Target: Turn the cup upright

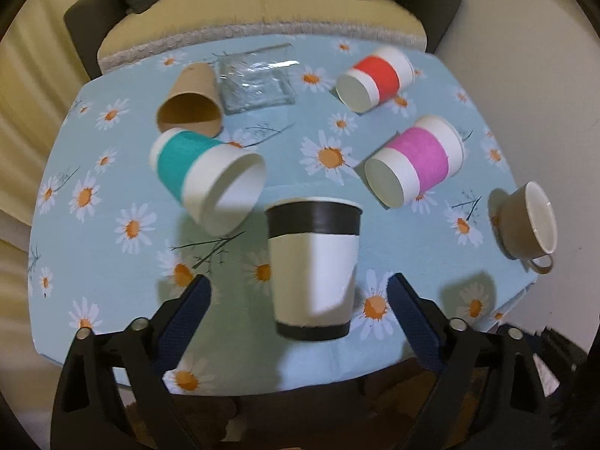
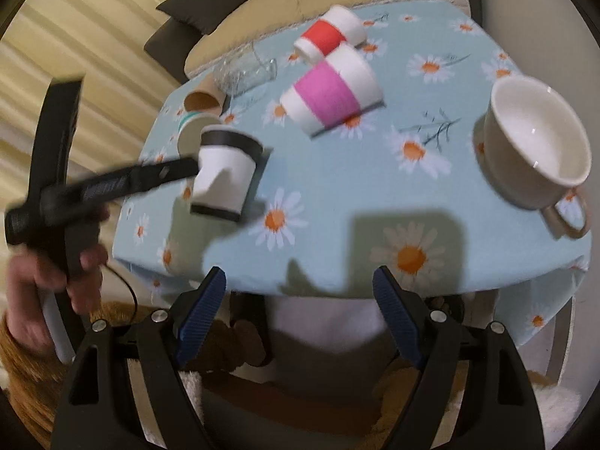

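Left gripper (image 1: 298, 292): jaws spread wide, gripping nothing.
Black cup (image 1: 313, 270): upright on the daisy tablecloth (image 1: 112, 281), between the left fingers, untouched.
Right gripper (image 2: 300, 288): wide open, empty, at the table edge.

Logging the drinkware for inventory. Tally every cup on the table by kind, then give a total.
Paper cups with a coloured band: 4, namely teal, red, pink and black.
Plain brown paper cup: 1.
Ceramic cup with handle: 1.
Clear glass: 1.
Total: 7.
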{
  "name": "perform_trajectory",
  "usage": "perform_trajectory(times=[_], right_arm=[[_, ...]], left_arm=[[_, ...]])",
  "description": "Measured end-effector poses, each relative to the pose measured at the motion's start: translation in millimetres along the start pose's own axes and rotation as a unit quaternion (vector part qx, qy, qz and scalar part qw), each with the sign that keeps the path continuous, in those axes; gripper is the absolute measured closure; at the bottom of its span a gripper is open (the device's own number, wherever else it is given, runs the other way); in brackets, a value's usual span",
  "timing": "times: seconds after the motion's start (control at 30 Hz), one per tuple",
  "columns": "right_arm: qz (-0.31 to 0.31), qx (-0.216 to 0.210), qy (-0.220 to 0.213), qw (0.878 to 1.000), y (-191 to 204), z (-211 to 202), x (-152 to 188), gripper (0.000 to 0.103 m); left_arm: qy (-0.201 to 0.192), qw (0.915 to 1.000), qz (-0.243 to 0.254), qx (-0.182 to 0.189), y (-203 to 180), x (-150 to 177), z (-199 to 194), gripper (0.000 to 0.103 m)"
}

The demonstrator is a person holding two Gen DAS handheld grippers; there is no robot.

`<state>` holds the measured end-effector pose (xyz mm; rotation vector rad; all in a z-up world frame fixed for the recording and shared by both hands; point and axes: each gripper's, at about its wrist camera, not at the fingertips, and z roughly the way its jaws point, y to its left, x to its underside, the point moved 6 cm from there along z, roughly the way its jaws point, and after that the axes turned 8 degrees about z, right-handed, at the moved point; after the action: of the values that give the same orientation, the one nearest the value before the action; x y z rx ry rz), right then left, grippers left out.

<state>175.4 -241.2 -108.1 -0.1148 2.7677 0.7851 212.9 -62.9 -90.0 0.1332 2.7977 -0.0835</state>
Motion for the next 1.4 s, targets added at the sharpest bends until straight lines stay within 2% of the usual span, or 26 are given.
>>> perform_trajectory(times=[0.1,0.3,0.37,0.4,0.5,0.8,0.97,1.07,1.13,1.2,1.27,1.4], right_arm=[[-0.001,-0.013,0.007,1.0,-3,5,6,0.023],[0.01,-0.038,0.016,0.999,-12,11,8,0.023],[0.014,-0.045,0.02,0.999,-14,12,8,0.023],[0.015,-0.046,0.02,0.999,-15,12,7,0.023],[0.022,-0.055,0.021,0.998,-19,10,7,0.023],[0.032,-0.059,0.019,0.998,-23,9,6,0.023],[0.025,-0.058,-0.01,0.998,-23,0,4,0.023],[0.025,-0.06,-0.03,0.997,-26,-7,2,0.023],[0.037,-0.065,-0.034,0.997,-31,-10,0,0.023],[0.047,-0.075,-0.043,0.995,-36,-15,-1,0.023],[0.053,-0.08,-0.057,0.994,-38,-22,-5,0.023],[0.061,-0.095,-0.093,0.989,-43,-37,-14,0.023]], left_arm=[[0.022,0.9995,0.009,-0.022,-5,-5,10,0.021],[0.057,0.998,0.002,-0.028,-8,-13,30,0.023],[0.064,0.9973,0.005,-0.034,-9,-14,37,0.034],[0.07,0.9969,0.004,-0.036,-9,-13,40,0.036],[0.074,0.9967,0.001,-0.032,-9,-15,45,0.041],[0.061,0.9977,-0.003,-0.028,-12,-15,40,0.042],[-0.009,0.9993,0.01,-0.034,-23,-11,18,0.042],[-0.088,0.9957,0.002,-0.03,-27,-4,-3,0.042],[-0.143,0.9896,-0.007,-0.016,-29,1,-16,0.042],[-0.2,0.9793,-0.015,-0.029,-29,9,-25,0.042],[-0.24,0.9703,-0.016,-0.027,-31,15,-29,0.042],[-0.317,0.9462,0.0,-0.064,-42,35,-32,0.042]])
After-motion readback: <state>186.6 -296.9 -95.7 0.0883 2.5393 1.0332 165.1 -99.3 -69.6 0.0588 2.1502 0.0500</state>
